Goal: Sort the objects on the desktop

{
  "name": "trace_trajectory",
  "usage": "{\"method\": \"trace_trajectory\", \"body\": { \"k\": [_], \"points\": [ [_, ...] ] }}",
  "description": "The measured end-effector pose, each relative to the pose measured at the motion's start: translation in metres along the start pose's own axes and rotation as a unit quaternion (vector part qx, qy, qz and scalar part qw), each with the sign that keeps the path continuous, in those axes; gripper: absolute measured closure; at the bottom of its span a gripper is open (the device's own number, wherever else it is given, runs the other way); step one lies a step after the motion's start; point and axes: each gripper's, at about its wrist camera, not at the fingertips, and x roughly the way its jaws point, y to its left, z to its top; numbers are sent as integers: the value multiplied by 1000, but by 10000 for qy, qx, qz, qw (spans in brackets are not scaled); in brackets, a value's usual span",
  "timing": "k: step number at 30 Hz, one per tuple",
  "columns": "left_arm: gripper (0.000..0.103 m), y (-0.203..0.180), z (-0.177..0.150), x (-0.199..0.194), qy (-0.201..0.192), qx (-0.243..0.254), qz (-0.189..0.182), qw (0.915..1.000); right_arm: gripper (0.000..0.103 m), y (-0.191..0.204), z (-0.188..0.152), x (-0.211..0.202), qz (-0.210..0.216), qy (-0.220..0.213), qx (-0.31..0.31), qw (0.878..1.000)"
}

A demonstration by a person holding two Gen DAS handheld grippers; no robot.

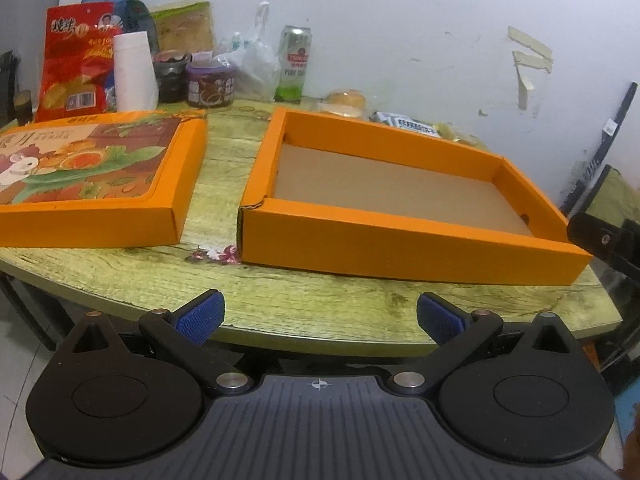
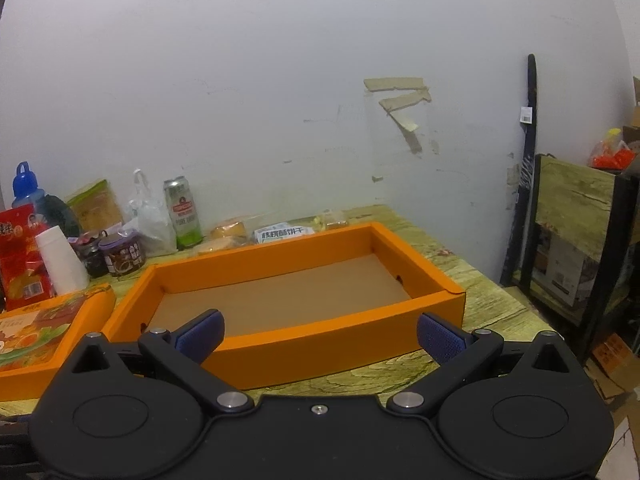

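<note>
Both grippers, left gripper [image 1: 318,316] and right gripper [image 2: 319,336], stood spread wide and empty. Orange tray [image 1: 400,242] lay centre frame, bare inside; its long axis ran left-right, the right gripper nearer. Sortable clutter, including a can [image 1: 295,65], sat upper left.

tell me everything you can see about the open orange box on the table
The open orange box is a shallow rectangular cardboard tray with orange walls and a bare brown floor; nothing lies inside it. One front corner looks slightly torn, showing corrugated edge. It sits flat on the green wood-grain table, to the right of its printed lid and apart from it. Neither gripper touches it; snacks lie behind its far wall.
</note>
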Motion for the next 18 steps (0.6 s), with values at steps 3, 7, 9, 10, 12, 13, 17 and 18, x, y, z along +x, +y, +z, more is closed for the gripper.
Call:
{"method": "trace_trajectory", "body": {
  "k": [3, 7, 9, 10, 12, 13, 17, 18],
  "points": [
    [0, 2, -1, 2, 33, 6, 60, 10000, 0, 2, -1, 1, 28, 33, -83, 10000],
    [0, 1, -3, 4, 63, 51, 92, 9999, 0, 3, 0, 1, 4, 39, -144, 9999],
    [0, 1, -3, 4, 71, 79, 111, 9999, 0, 3, 0, 1, -5, 48, -146, 9999],
    [0, 1, -4, 4, 77, 88, 117, 9999, 0, 3, 0, 1, -2, 56, -144, 9999],
    [0, 0, -4, 5, 87, 103, 125, 9998, 0, 3, 0, 2, -2, 78, -140, 9999],
    [0, 0, -5, 5, 91, 111, 131, 9998, 0, 3, 0, 2, -5, 85, -142, 9999],
    [0, 0, -6, 6, 115, 114, 155, 9997, 0, 4, -1, 2, -19, 82, -158, 9998],
    [0, 1, -6, 6, 124, 112, 161, 9997, 0, 4, -1, 2, -22, 84, -159, 9998]
  ]
}}
